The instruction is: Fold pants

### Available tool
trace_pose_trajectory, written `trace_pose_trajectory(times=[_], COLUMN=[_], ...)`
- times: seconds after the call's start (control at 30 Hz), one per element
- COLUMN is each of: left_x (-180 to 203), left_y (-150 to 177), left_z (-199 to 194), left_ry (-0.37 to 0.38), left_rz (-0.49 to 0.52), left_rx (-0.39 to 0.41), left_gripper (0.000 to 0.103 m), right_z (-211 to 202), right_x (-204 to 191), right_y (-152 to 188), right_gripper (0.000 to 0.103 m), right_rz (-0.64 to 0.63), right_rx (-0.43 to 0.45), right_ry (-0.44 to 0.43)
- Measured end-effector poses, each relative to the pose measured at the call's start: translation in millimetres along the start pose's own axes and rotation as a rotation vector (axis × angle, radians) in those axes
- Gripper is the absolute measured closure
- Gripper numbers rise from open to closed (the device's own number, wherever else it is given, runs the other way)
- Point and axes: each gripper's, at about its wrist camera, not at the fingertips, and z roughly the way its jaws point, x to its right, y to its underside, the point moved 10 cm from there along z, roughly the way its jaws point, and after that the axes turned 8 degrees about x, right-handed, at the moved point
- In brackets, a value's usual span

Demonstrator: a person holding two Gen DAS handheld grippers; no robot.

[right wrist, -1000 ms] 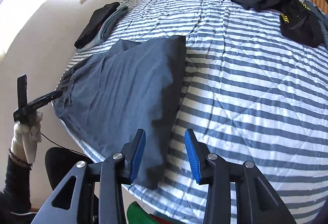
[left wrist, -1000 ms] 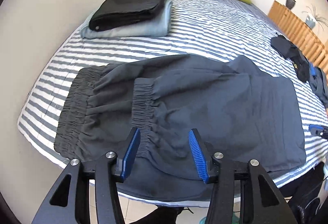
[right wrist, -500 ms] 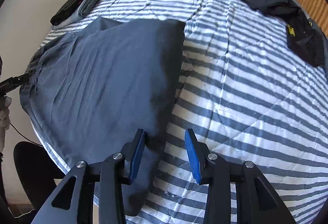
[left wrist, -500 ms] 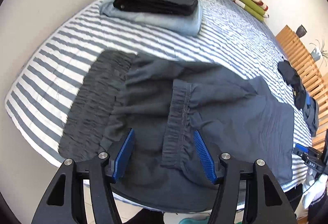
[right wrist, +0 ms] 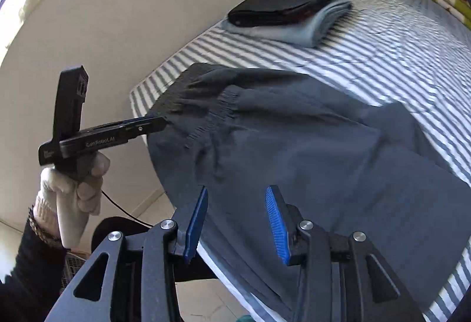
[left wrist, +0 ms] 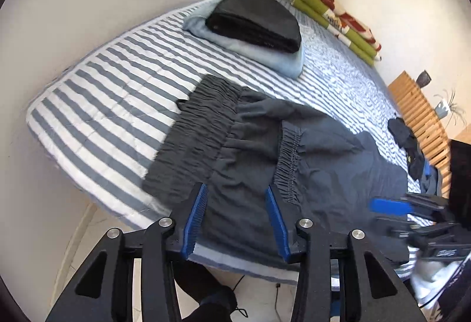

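Note:
Dark grey pants (left wrist: 309, 174) lie folded across the near edge of the striped bed (left wrist: 103, 92), the gathered waistband (left wrist: 191, 133) at the left and an elastic cuff (left wrist: 287, 154) laid over the middle. My left gripper (left wrist: 235, 195) hangs open over the cloth between waistband and cuff, holding nothing. My right gripper (right wrist: 238, 195) is open above the near edge of the pants (right wrist: 309, 163). In the right wrist view a gloved hand (right wrist: 73, 189) holds the left gripper (right wrist: 156, 123), its tip at the waistband corner. The right gripper's blue pad (left wrist: 391, 206) shows blurred at the right.
A black folded garment on a light blue one (left wrist: 256, 21) sits at the bed's far left, near the wall. Green and red blankets (left wrist: 338, 15) lie at the head. Dark clothes (left wrist: 409, 142) rest by a wooden slatted frame (left wrist: 424, 115). Floor shows below the bed edge.
Both grippers have swung left along the near edge toward the waistband end and stayed open. The right gripper has gone from the folded right edge to over the pants' middle.

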Motion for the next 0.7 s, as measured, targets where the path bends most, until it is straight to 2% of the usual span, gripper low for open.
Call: trace_pose_trajectory(times=[0.13, 0.27, 0.37, 0.47, 0.5, 0.6, 0.7], left_x=[-16.6, -31.6, -34.5, -31.6, -28.6, -17.4, -1.5], left_y=[-4.6, -4.7, -3.4, -2.1, -1.9, -1.6, 0.7], left_z=[-16.0, -16.4, -12.5, -11.9, -11.6, -11.3, -4.9], left_ry=[0.010, 0.009, 0.010, 0.027, 0.036, 0.060, 0.086], left_rz=[-0.018, -0.029, -0.031, -0.028, -0.025, -0.003, 0.022], left_rx=[0.026, 0.024, 0.019, 0.021, 0.022, 0.021, 0.002], left_gripper=[0.059, 0.059, 0.059, 0.059, 0.059, 0.059, 0.059], right_z=[63.4, 109.6, 127.4, 120.5, 113.9, 76.2, 34.2], right_x=[-37.9, -46.8, -44.0, -36.2, -32.1, -12.7, 15.5], right_y=[-14.3, -12.1, -4.0, -4.9, -8.3, -21.3, -31.1], right_gripper=[0.065, 0.064, 0.064, 0.079, 0.090, 0.091, 0.092], right_rz=[-0.087, -0.141, -0.192, -0.160, -0.120, 0.028, 0.130], right_rx=[-0.039, -0.103, -0.134, -0.129, -0.121, -0.067, 0.002], right_ry=[0.028, 0.074, 0.109, 0.070, 0.039, -0.096, -0.146])
